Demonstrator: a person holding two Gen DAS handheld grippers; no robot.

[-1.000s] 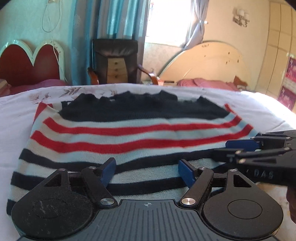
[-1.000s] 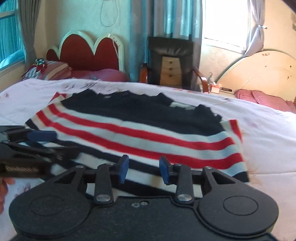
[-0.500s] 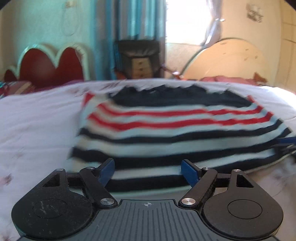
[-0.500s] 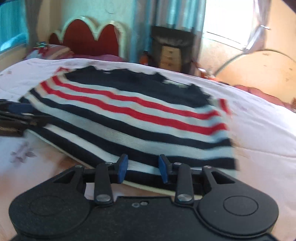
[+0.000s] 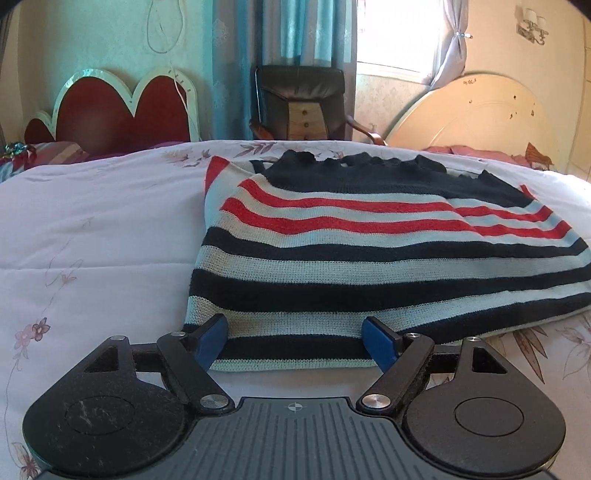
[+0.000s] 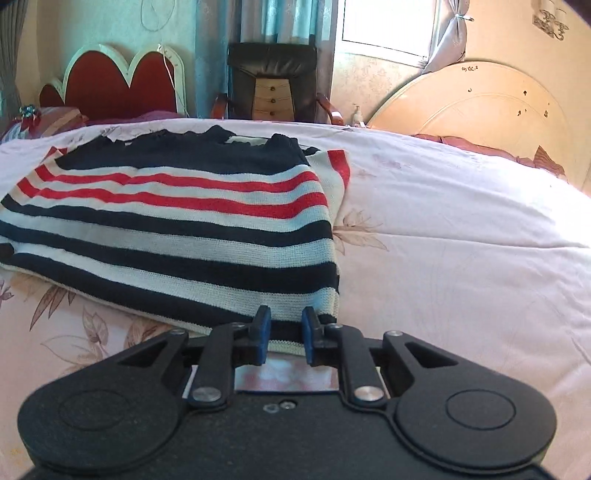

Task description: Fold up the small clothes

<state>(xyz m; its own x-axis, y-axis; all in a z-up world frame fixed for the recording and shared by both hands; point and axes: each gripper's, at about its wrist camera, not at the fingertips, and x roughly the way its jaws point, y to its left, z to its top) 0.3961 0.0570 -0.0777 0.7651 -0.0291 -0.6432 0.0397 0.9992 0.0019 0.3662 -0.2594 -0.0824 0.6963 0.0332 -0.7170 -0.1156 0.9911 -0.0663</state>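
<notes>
The striped sweater [image 5: 369,258] lay flat on the bed [image 5: 92,240]. The left tool [image 5: 293,341] sat spread wide at its near hem, the right tool [image 6: 284,336] almost closed there, apparently pinching nothing. A one-layer grab could've skewed the fold.

Bed [image 5: 92,236] with floral white cover; red scalloped headboard [image 5: 110,107] at wall. Dark chair [image 5: 299,103] before blue curtains [image 5: 306,33]. Window [image 5: 399,33] — bright daylight. Cream arched headboard [image 5: 472,118] at right.
</notes>
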